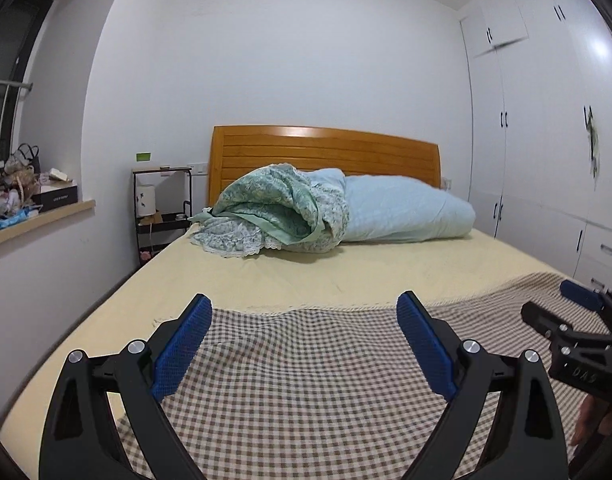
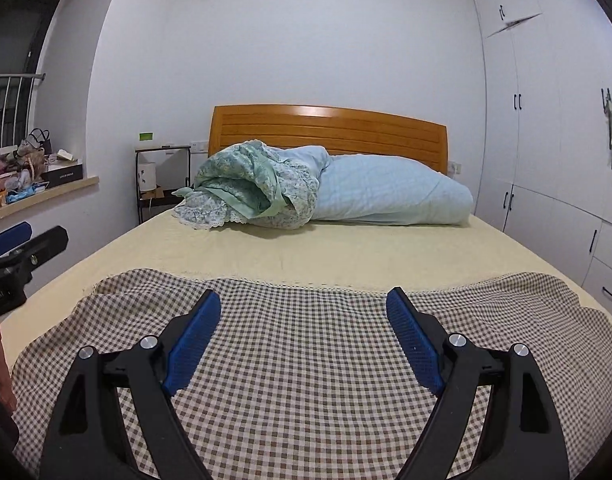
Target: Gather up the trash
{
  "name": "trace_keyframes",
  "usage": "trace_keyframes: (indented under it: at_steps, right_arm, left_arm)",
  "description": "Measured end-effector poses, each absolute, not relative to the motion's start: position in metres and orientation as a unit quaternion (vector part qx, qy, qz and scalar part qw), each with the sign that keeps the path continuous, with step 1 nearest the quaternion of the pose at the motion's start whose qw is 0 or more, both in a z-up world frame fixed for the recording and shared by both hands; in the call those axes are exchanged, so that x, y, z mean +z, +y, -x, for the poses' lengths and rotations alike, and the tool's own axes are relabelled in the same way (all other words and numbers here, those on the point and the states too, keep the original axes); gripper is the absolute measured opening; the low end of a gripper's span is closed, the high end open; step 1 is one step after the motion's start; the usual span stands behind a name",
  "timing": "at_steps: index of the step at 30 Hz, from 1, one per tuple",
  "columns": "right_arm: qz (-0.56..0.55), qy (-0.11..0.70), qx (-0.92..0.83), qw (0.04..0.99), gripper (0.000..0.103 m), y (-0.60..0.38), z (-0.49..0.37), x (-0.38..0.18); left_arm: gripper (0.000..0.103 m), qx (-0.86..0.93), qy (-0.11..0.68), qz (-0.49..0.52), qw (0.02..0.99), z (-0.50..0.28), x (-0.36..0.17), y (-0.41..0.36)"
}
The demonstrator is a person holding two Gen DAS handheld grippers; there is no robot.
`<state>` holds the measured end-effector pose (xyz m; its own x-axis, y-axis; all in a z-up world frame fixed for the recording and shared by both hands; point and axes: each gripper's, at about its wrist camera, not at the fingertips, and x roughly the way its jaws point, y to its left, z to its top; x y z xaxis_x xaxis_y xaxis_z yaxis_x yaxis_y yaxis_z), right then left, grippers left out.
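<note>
left wrist view: low over foot of bed (image 1: 306, 268), faces wooden headboard (image 1: 326, 152), tilted slightly down, checked cloth (image 1: 306, 360) close below
right wrist view: same height, just to the right, same heading
shared: bed, rolled bedding (image 2: 326, 188), wardrobe (image 2: 546, 120), windowsill (image 2: 42, 196)
cross-view: each sees the other gripper at its edge

my views are evenly, coolly lit and sharp, glare on the headboard (image 1: 326, 132), edges bowed and vignetted.
</note>
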<state>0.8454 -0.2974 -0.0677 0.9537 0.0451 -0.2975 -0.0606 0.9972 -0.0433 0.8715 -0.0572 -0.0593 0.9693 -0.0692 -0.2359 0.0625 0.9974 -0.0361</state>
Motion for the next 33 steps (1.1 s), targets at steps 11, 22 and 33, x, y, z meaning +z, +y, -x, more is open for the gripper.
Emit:
trace_keyframes:
  at_steps: [11,22,33]
  right_arm:
    - [0.003,0.157,0.031,0.987,0.081,-0.304,-0.770,-0.048]
    - [-0.018,0.180,0.015,0.983,0.091,-0.311,-0.613,-0.019]
    - [0.023,0.176,0.038,0.983,0.091,-0.299,-0.447,0.007]
  left_arm:
    - [0.095,-0.045,0.113,0.000,0.993,-0.772,-0.045,-0.057]
    - [0.096,-0.041,0.123,-0.014,0.991,-0.597,-0.016,-0.066]
    - [0.096,-0.051,0.127,0.005,0.991,-0.416,0.015,-0.069]
